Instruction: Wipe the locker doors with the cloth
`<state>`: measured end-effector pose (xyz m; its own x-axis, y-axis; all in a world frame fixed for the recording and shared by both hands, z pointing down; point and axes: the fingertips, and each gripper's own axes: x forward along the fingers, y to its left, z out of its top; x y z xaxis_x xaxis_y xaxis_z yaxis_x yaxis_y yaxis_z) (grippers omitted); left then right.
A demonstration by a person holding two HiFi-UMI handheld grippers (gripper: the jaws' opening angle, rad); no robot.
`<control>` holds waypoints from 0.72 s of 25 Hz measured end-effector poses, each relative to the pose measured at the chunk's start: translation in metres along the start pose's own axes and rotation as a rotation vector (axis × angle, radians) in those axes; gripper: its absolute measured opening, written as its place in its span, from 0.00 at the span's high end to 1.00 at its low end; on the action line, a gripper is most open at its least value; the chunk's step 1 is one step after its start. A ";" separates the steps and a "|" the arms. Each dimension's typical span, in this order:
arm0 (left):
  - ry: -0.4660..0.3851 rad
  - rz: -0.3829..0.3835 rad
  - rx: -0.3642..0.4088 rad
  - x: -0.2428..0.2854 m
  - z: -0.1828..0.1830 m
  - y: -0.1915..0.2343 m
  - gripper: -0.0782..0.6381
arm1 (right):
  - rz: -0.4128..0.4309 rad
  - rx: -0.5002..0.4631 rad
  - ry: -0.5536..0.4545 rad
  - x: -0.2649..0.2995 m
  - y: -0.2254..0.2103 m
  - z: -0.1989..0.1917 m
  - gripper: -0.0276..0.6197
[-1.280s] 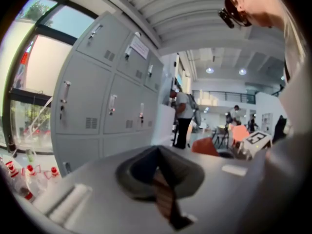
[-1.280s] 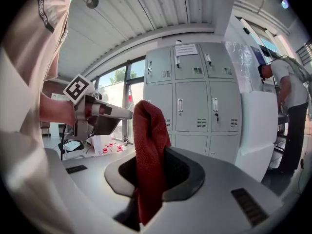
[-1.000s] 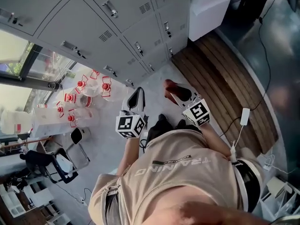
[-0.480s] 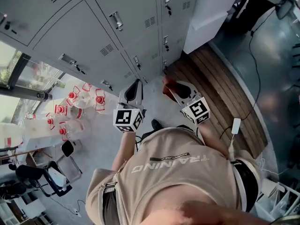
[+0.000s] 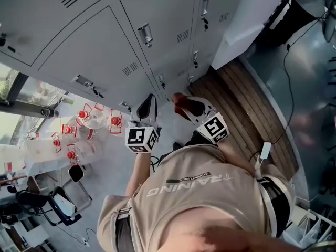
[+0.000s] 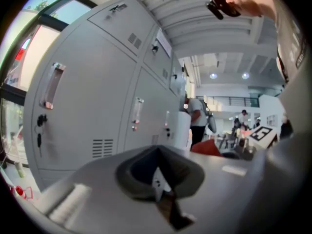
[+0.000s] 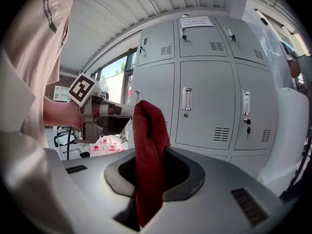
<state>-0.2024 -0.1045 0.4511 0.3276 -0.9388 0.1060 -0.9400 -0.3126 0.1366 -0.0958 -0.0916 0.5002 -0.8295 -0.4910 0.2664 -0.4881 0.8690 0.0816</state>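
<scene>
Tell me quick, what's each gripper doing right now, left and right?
Left gripper: tongs shut, nothing between them.
Right gripper: tongs shut on the red cloth.

The person's beige shirt (image 5: 199, 193) carries the word TRAINING in large pale letters, upside down in the lower middle of the head view. A smaller line of print just above it is too small to read. At the upper left of the right gripper view, the same shirt shows a vertical line of dark print that seems to begin ADVENTU. At the upper middle of that view, a white paper notice (image 7: 194, 21) sits at the top of a locker door (image 7: 195, 40), its print illegible. The marker cubes (image 5: 140, 139) bear black-and-white square patterns, no letters.
</scene>
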 end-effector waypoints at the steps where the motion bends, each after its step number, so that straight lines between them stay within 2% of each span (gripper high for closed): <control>1: 0.000 0.009 0.004 0.006 0.001 0.004 0.88 | 0.010 -0.017 0.003 0.006 -0.006 0.001 0.86; 10: -0.010 0.151 0.039 0.049 0.028 0.021 0.88 | 0.132 -0.080 -0.059 0.042 -0.069 0.025 0.86; 14: 0.001 0.221 0.000 0.071 0.022 0.028 0.88 | 0.193 -0.132 -0.099 0.058 -0.093 0.041 0.86; 16: 0.007 0.242 -0.027 0.078 0.016 0.025 0.88 | 0.211 -0.189 -0.119 0.067 -0.103 0.053 0.86; 18: 0.018 0.258 -0.035 0.083 0.010 0.021 0.88 | 0.205 -0.305 -0.136 0.078 -0.113 0.072 0.86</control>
<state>-0.1963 -0.1904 0.4526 0.0790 -0.9841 0.1592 -0.9890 -0.0573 0.1367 -0.1246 -0.2323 0.4428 -0.9397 -0.2915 0.1787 -0.2225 0.9182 0.3276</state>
